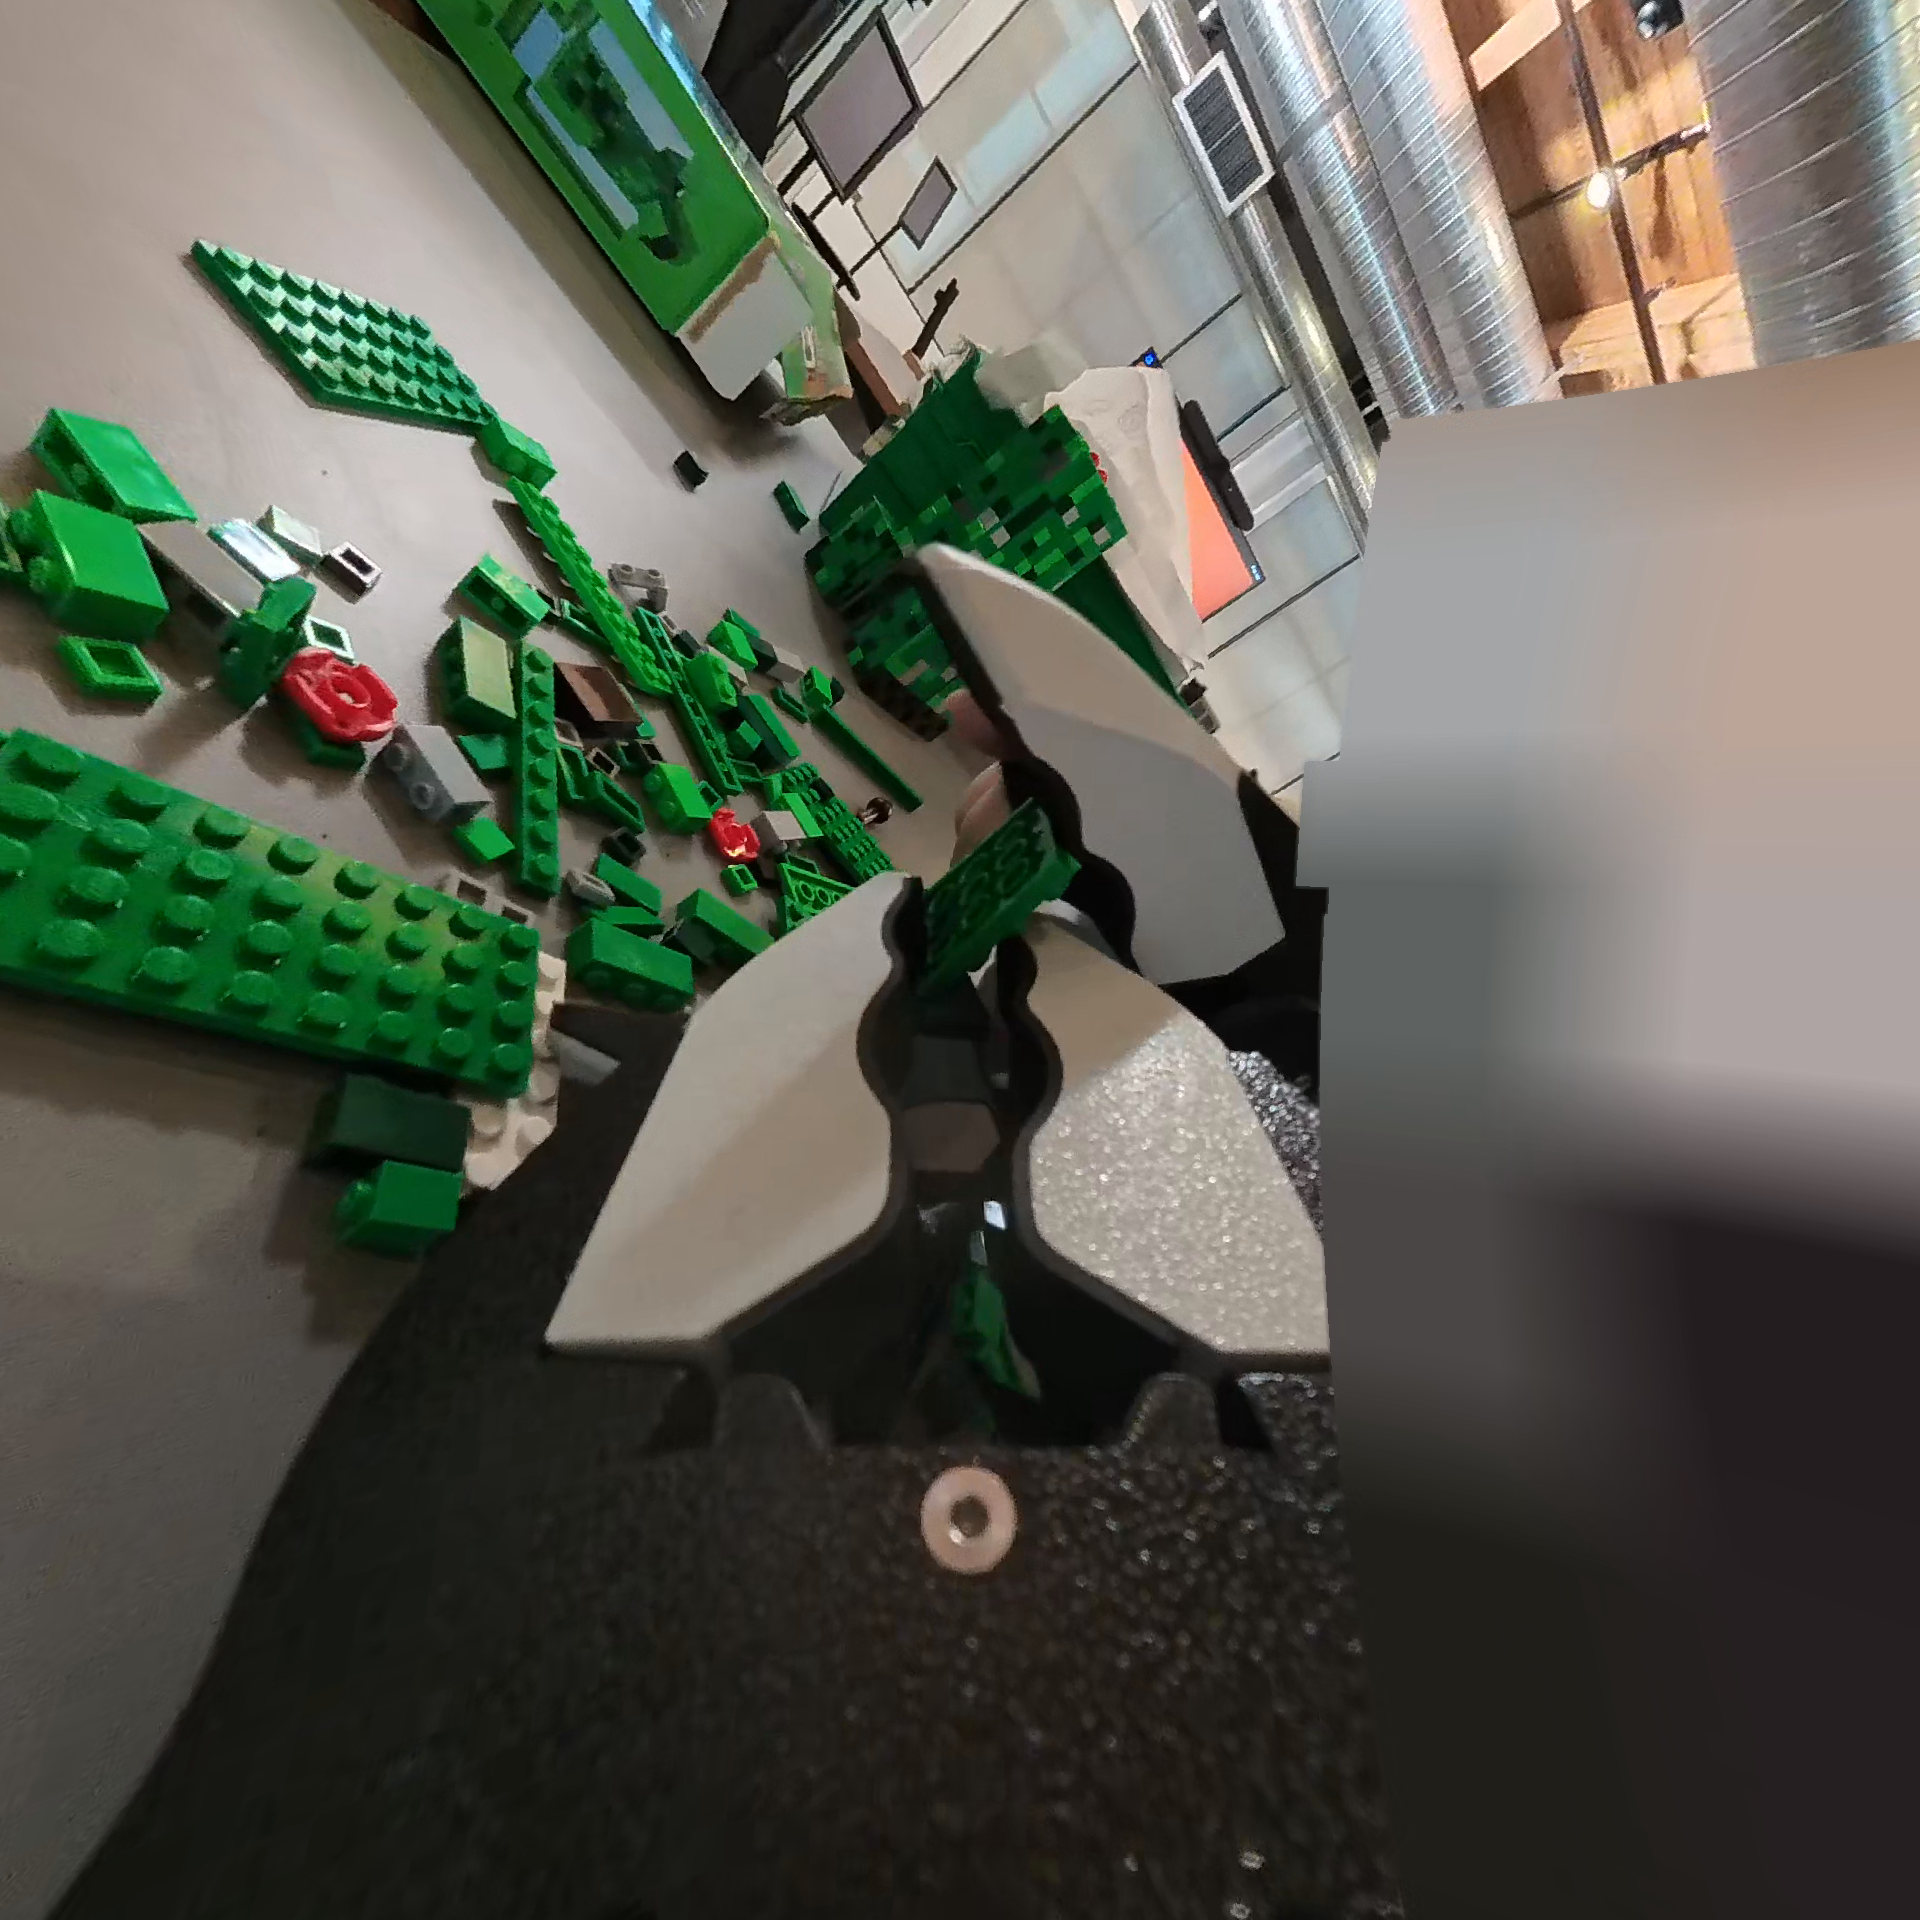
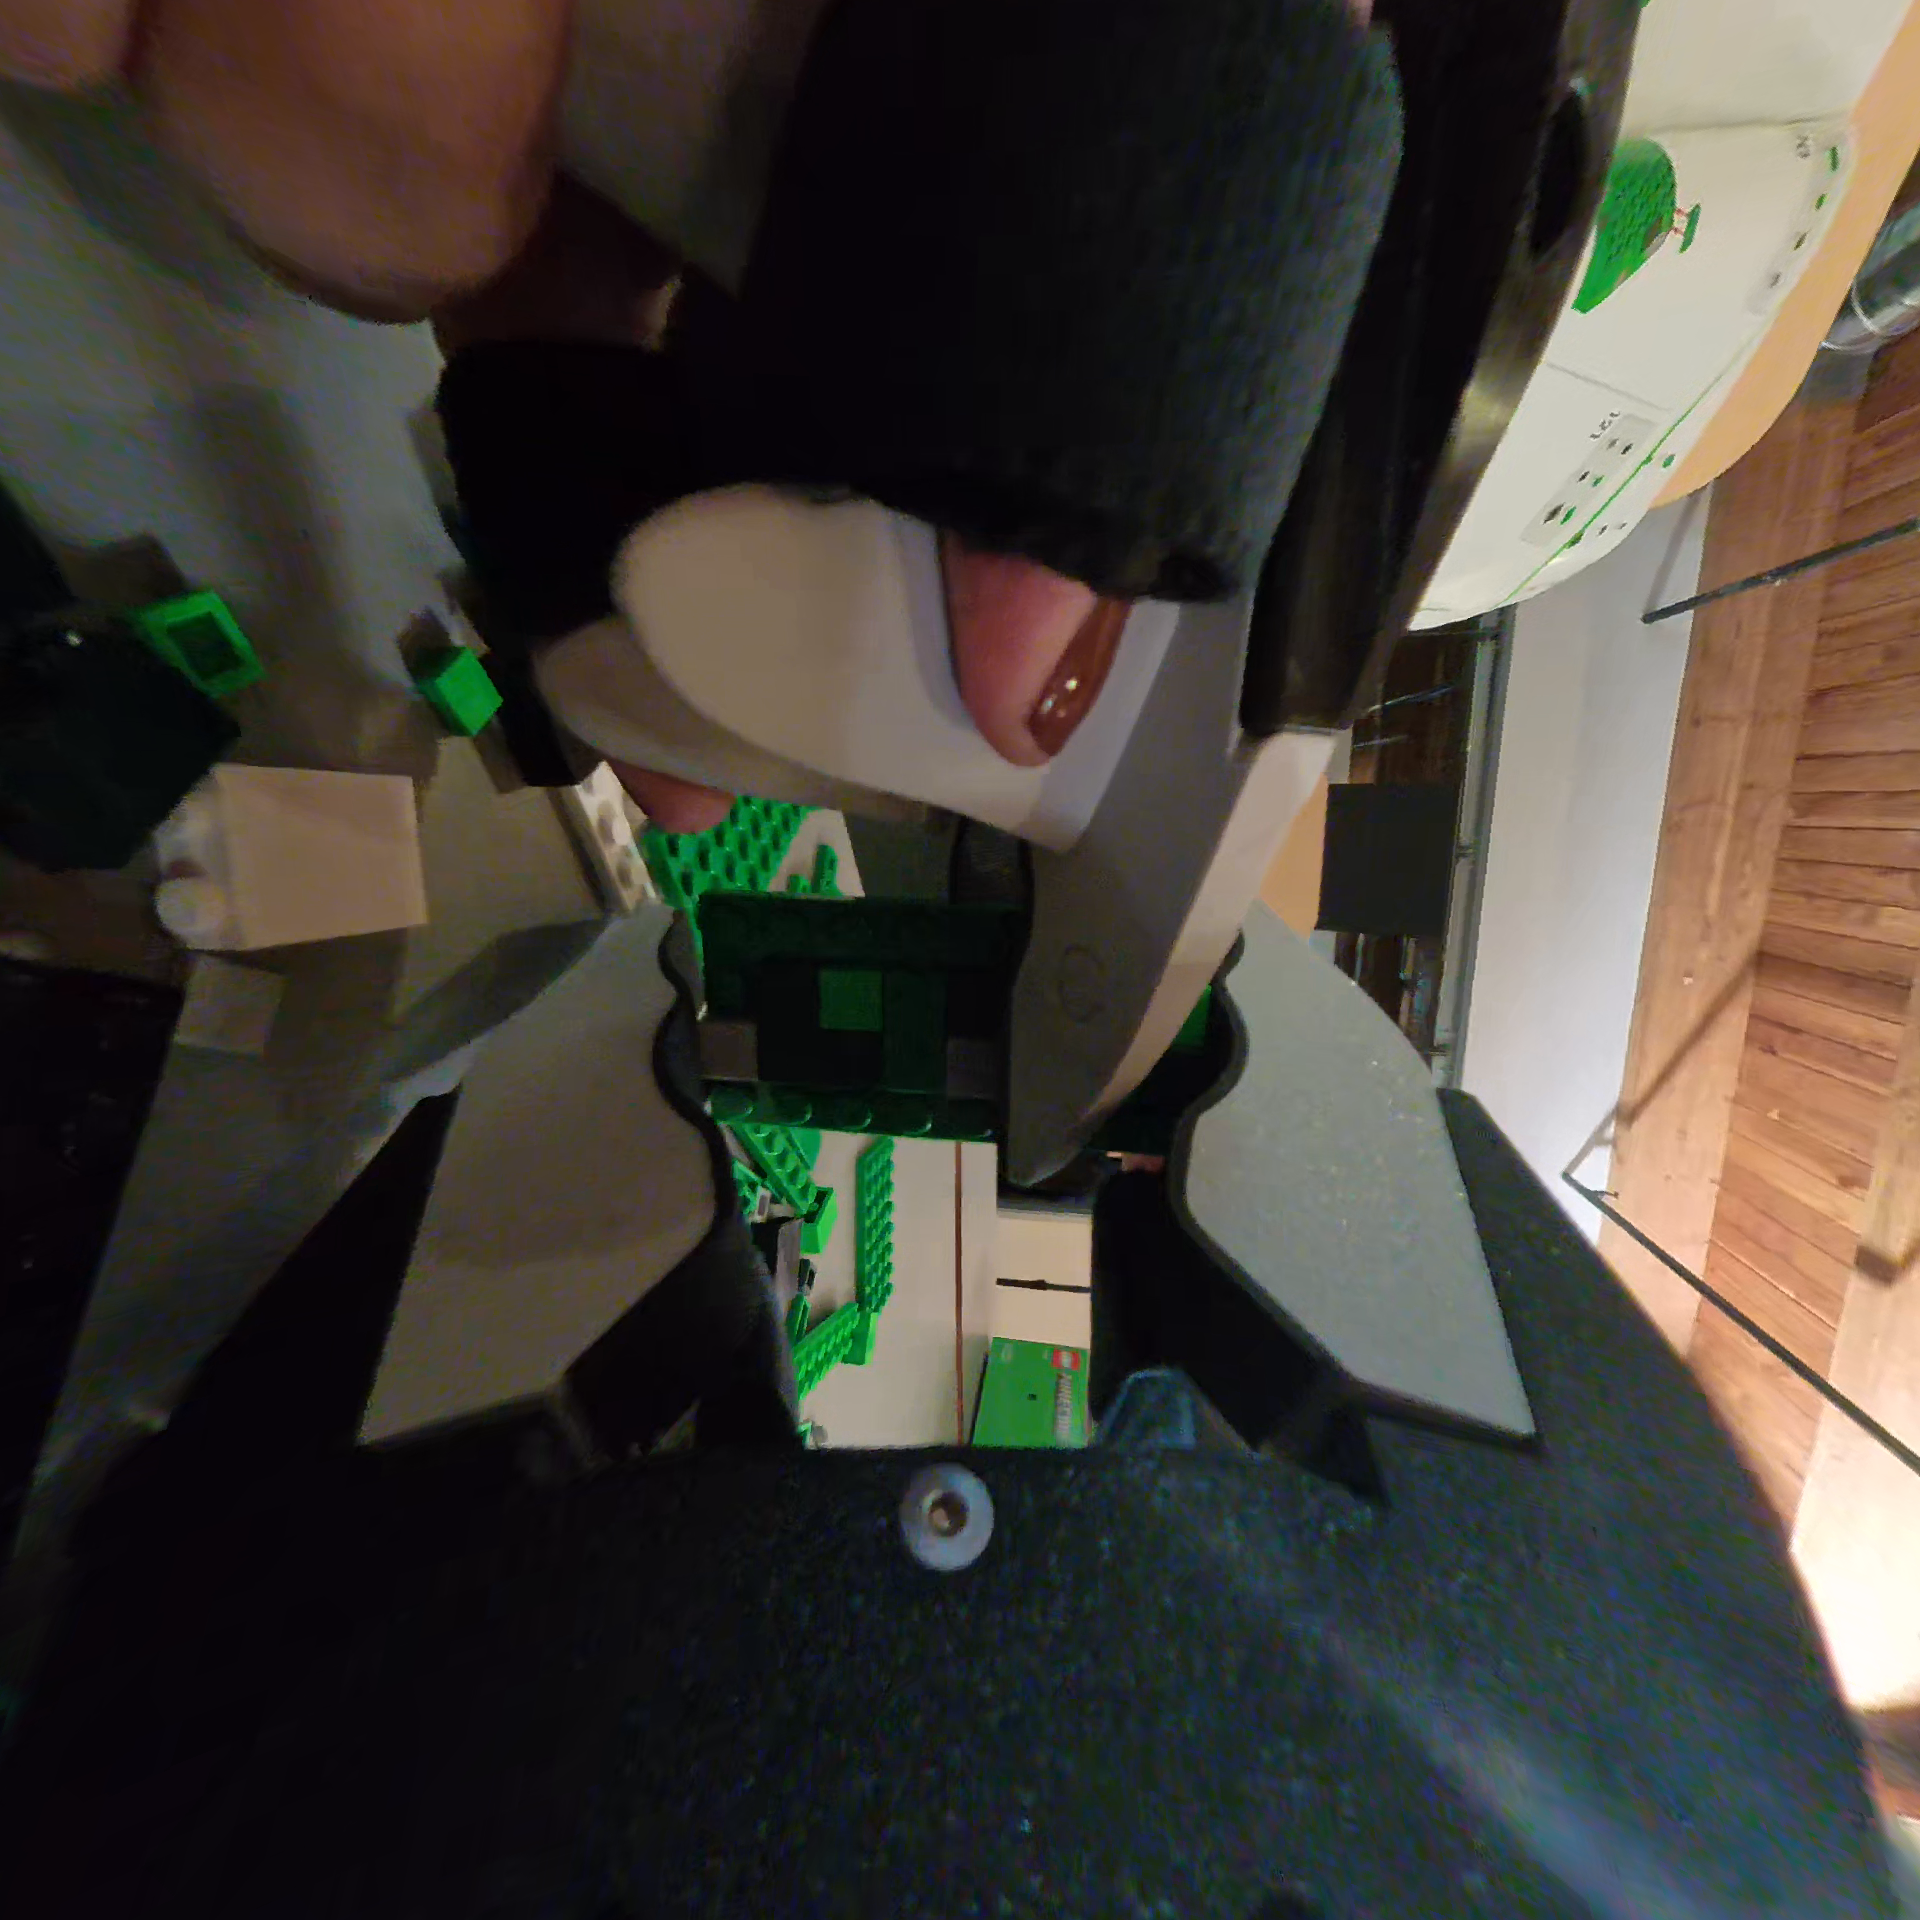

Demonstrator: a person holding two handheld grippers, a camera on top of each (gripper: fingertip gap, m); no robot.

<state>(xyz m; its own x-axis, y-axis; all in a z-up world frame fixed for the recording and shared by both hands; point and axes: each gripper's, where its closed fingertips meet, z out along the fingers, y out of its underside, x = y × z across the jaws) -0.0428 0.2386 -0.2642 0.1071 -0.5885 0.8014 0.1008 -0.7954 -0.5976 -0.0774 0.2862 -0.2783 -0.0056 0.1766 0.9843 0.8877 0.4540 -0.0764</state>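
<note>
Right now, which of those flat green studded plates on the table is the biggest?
The long green plate at the near left edge of the left wrist view; its studs look far larger than those of the green plate farther back.

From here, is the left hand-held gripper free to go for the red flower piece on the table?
Probably not yet. The left hand-held gripper is shut on a small green plate, so it has no room for more. The path toward the red flower piece on the table itself looks unobstructed.

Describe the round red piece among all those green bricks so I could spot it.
On the grey table, find the long green studded plate at the near left. Just beyond it lies the red round piece, on a green brick. A smaller red piece lies farther right in the pile.
</note>
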